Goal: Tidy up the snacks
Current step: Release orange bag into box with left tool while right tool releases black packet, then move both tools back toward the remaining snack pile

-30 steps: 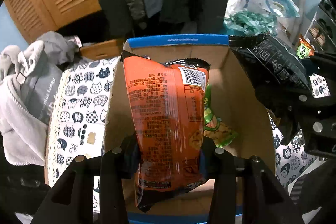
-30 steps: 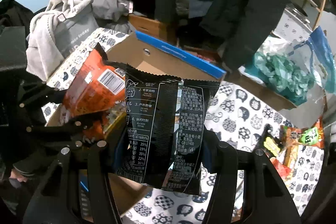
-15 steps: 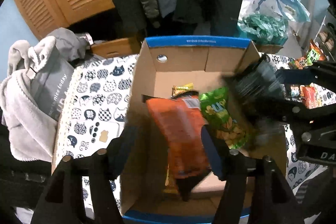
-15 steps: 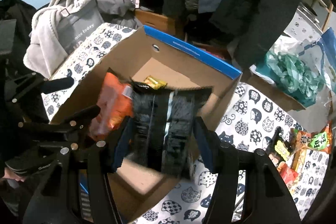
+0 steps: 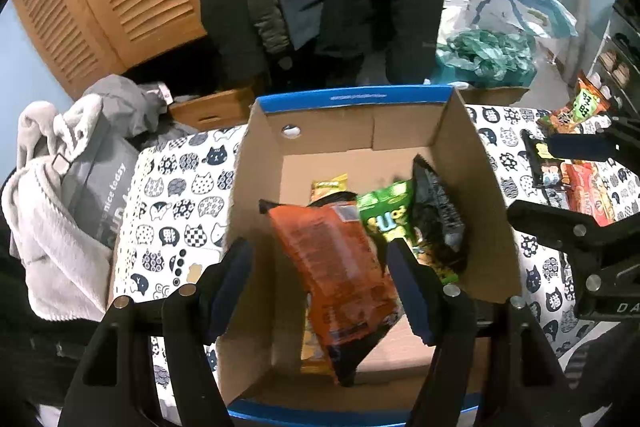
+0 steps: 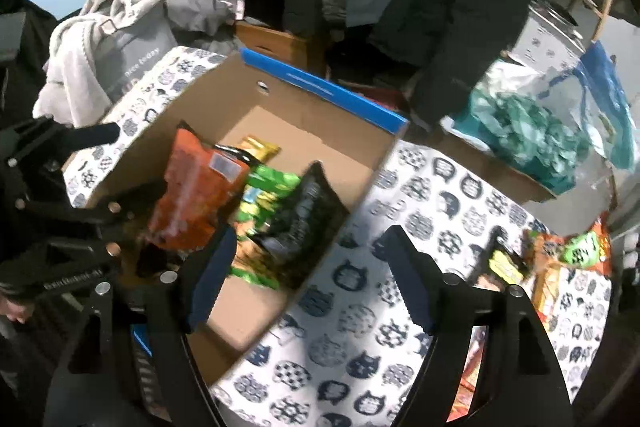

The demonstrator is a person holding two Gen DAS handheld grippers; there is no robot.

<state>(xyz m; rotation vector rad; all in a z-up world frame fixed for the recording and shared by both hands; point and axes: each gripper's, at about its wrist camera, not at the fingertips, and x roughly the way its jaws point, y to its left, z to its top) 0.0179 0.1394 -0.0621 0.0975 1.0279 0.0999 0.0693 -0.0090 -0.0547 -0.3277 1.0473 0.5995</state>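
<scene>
A cardboard box with a blue rim (image 5: 352, 98) (image 6: 320, 85) stands on a cat-print cloth. Inside lie an orange snack bag (image 5: 336, 259) (image 6: 192, 195), a green bag (image 5: 388, 215) (image 6: 264, 195), a black bag (image 5: 440, 219) (image 6: 304, 219) and a yellow pack (image 5: 328, 187). My left gripper (image 5: 318, 251) hovers over the box with its jaws opening; the orange bag lies loose below them, clear of the pads. My right gripper (image 6: 310, 243) hangs over the box's right wall and the cloth, jaws opening, nothing between them.
More snack packets lie on the cloth (image 6: 400, 307) to the right of the box (image 5: 580, 187) (image 6: 576, 251). A grey bag with a pale towel (image 5: 80, 187) sits left of the box. Coats hang behind, with a teal plastic bag (image 6: 528, 135) at the back right.
Both grippers opened: the orange bag dropped from the left one and the black bag from the right one into the box. The right gripper shifted right, over the cloth.
</scene>
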